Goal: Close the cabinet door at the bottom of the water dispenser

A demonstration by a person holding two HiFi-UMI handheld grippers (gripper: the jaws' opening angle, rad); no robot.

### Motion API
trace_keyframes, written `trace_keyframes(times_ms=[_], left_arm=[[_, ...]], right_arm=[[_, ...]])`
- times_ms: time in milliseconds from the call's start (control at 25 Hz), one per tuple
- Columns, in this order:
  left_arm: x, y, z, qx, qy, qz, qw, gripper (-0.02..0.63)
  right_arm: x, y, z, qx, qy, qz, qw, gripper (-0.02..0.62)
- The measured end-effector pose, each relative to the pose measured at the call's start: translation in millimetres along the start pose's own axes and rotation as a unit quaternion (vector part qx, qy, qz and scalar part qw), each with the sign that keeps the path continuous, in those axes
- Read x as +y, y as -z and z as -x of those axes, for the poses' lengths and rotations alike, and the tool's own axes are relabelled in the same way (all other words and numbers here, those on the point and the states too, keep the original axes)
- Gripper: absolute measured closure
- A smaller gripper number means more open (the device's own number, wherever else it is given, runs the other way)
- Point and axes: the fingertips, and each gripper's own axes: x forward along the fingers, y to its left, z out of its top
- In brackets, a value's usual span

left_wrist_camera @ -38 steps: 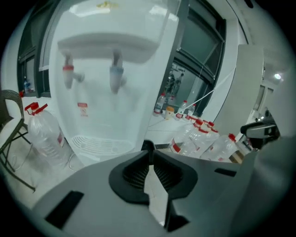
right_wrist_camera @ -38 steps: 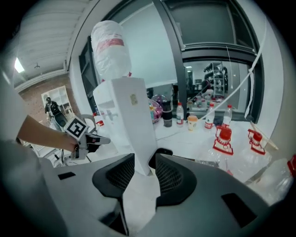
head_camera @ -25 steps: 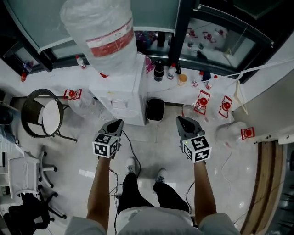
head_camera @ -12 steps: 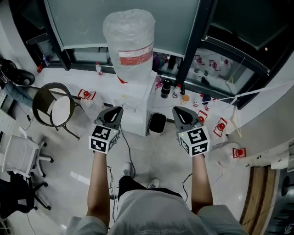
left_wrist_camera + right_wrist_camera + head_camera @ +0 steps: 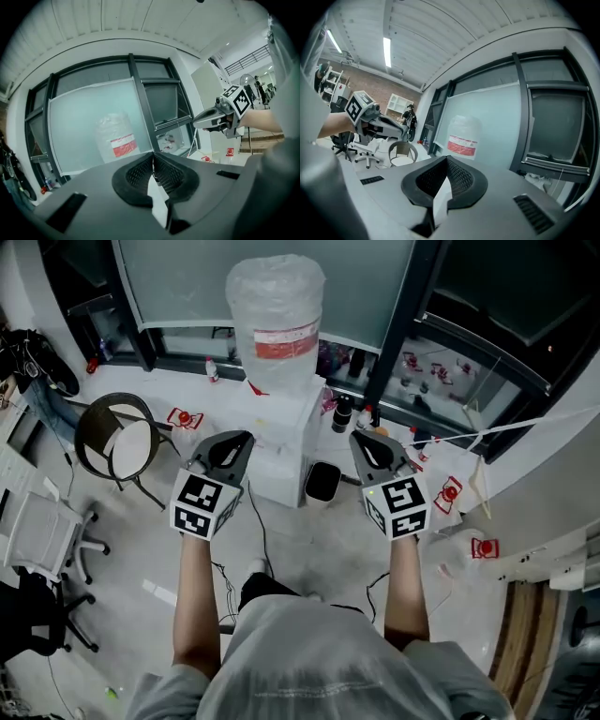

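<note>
The white water dispenser [image 5: 277, 441] stands by the window with a plastic-wrapped bottle [image 5: 277, 315] on top. From above I see only its top and a strip of its front; the bottom cabinet door does not show. My left gripper [image 5: 246, 437] and right gripper [image 5: 357, 438] are held up level on either side of the dispenser, well above the floor, both shut on nothing. In the left gripper view the shut jaws [image 5: 153, 160] point at the bottle [image 5: 117, 136]. The right gripper view shows the same: shut jaws [image 5: 446, 162] below the bottle [image 5: 464, 137].
A round chair [image 5: 116, 446] stands left of the dispenser and a black bin [image 5: 322, 482] at its right. Red-labelled bottles [image 5: 451, 492] lie on the floor at right. An office chair [image 5: 37, 540] is at far left. Cables run across the floor by my feet.
Both grippers have risen together and stayed shut. The head view has risen too, so the dispenser and floor look further below.
</note>
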Motion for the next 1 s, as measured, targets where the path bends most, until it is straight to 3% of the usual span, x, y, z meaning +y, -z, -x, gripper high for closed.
trace_keyframes(times_ms=[520,1000], left_arm=[[-6.2,-43.8,22.5,-0.030,-0.001,-0.038,0.9988,0.581],[-18.5,-50.1,27.6,-0.036,0.010,-0.060,0.9975,0.581]], right_arm=[[14.0,-42.2,14.7,-0.052,-0.024,0.022,0.998,0.568],[10.1,-43.0,15.2,-0.054,-0.026,0.033,0.998,0.568]])
